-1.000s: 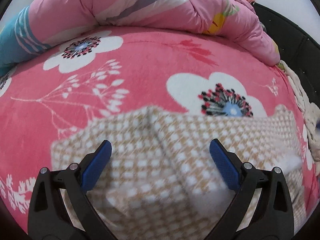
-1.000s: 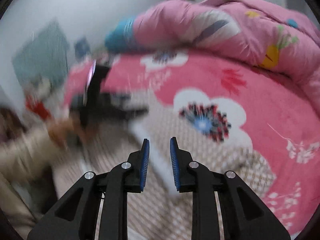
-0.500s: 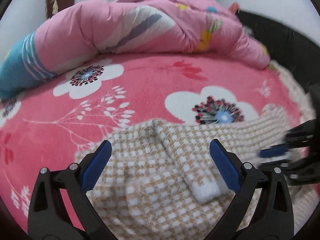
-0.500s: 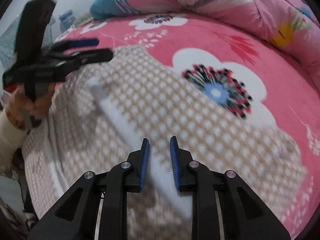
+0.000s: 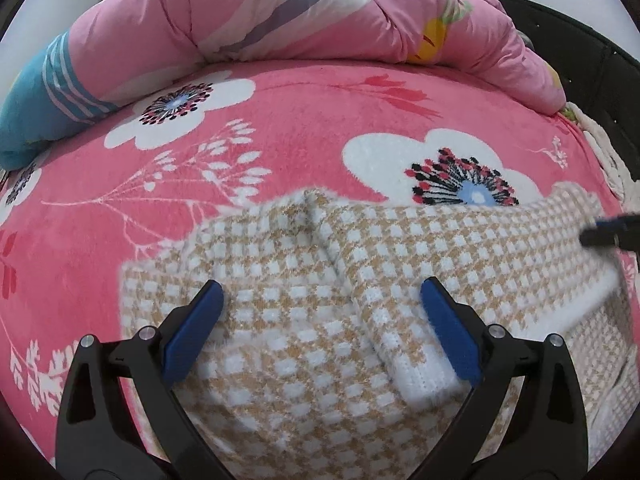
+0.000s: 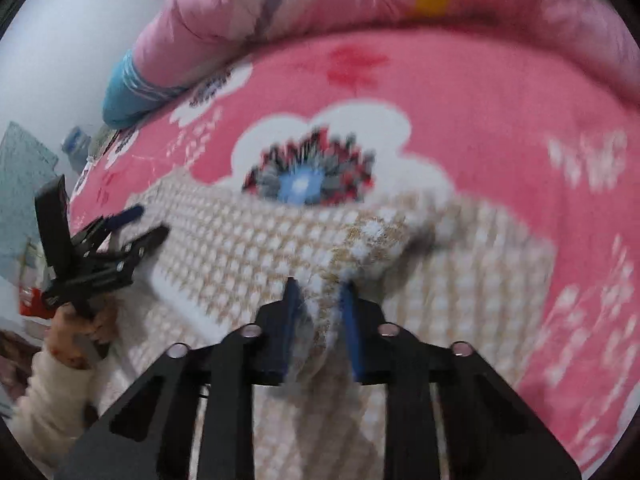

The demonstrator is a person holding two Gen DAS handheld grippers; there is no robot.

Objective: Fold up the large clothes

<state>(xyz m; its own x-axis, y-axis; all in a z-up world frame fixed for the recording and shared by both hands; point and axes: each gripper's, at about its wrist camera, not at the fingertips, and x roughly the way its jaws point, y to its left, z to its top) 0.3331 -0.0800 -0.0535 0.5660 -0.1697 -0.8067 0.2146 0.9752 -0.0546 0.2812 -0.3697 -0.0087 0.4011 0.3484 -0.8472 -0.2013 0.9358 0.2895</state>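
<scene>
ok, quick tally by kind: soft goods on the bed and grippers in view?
Checked sweater: 1
Pink floral blanket: 1
Pink quilt: 1
Grippers: 2, left gripper wide open over the sweater, right gripper closing with sweater fabric between its jaws
Total: 5

The sweater [image 5: 304, 320] lies spread on the bed [image 5: 312, 120], under and ahead of the left tool [image 5: 320, 324], whose open jaws straddle it. A folded sleeve [image 5: 400, 320] runs lengthwise between those jaws, nearer the right one. Beyond the sweater, at the far side of the bed, lies a rolled quilt [image 5: 280, 12]. The right tool [image 6: 320, 320] sits to the right of the left tool, its jaws closing with a bunched fold of the sweater between them.
</scene>
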